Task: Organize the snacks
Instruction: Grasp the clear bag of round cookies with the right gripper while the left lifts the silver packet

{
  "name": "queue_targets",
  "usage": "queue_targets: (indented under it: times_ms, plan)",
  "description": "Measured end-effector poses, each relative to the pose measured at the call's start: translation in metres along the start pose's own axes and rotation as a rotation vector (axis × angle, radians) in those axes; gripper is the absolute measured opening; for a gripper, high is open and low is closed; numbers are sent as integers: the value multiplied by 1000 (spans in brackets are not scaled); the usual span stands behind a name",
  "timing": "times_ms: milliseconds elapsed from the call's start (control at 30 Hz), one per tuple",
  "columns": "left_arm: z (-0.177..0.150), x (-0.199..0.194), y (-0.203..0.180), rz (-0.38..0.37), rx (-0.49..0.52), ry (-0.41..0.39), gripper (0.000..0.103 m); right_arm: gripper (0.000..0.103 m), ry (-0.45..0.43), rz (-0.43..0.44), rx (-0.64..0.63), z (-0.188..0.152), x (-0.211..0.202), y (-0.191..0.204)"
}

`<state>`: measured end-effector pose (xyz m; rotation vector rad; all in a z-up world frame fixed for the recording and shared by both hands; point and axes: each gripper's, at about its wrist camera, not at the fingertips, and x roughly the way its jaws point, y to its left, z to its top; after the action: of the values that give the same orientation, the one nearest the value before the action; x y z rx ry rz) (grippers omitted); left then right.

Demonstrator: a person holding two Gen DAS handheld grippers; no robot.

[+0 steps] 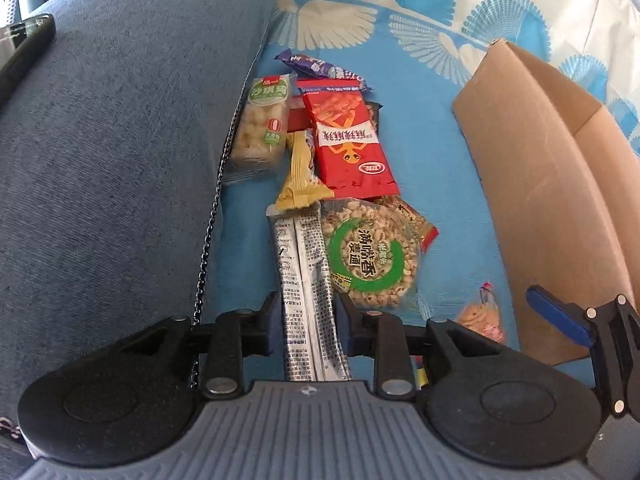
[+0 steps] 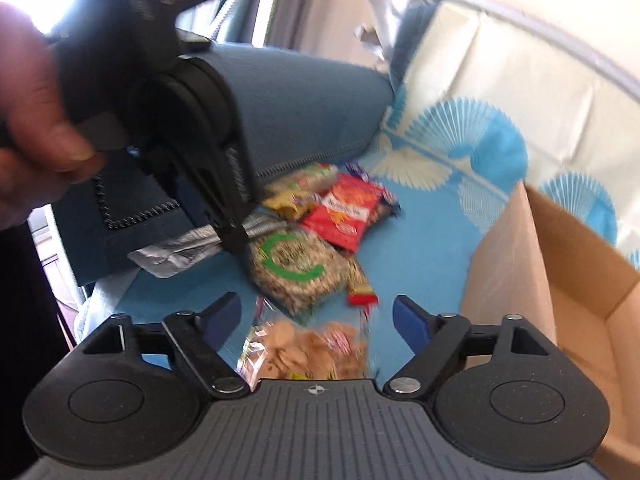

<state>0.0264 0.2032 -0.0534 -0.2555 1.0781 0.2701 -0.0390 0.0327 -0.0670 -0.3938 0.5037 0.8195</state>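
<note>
A pile of snacks lies on the blue patterned sheet [image 1: 436, 128]. My left gripper [image 1: 307, 312] is shut on a long silver packet [image 1: 306, 276], which also shows in the right wrist view [image 2: 188, 246]. Beside it lie a round puffed-grain cake with a green ring [image 1: 366, 258] [image 2: 294, 268], a red packet [image 1: 346, 144] [image 2: 346, 212], a yellow wrapper [image 1: 302, 174], a pale rice-ball bar [image 1: 262, 128] and a purple bar [image 1: 320, 67]. My right gripper [image 2: 318, 320] is open above a clear bag of small biscuits [image 2: 308, 354] [image 1: 482, 314].
An open cardboard box [image 1: 560, 216] [image 2: 560, 264] stands at the right on the sheet. A blue denim cushion [image 1: 120, 140] [image 2: 296, 104] rises at the left, with a dark phone [image 1: 24, 44] on it. A person's hand [image 2: 32, 112] holds the left gripper.
</note>
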Motion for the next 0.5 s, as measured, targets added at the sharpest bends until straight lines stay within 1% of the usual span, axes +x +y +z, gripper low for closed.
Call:
queue_targets:
  times_ms: [100, 133, 233, 400, 500]
  plan:
    - [1, 8, -7, 40, 8, 31, 34, 89, 65, 22, 41, -1, 10, -5]
    - [2, 11, -8, 50, 14, 43, 37, 89, 84, 27, 51, -3, 14, -6]
    - [4, 17, -8, 65, 25, 71, 41, 90, 131, 45, 71, -5, 22, -7]
    - [3, 23, -10, 93, 46, 88, 45, 91, 180, 55, 115, -10, 33, -10]
    - [2, 26, -11, 106, 53, 101, 45, 90, 202, 66, 148, -11, 38, -14]
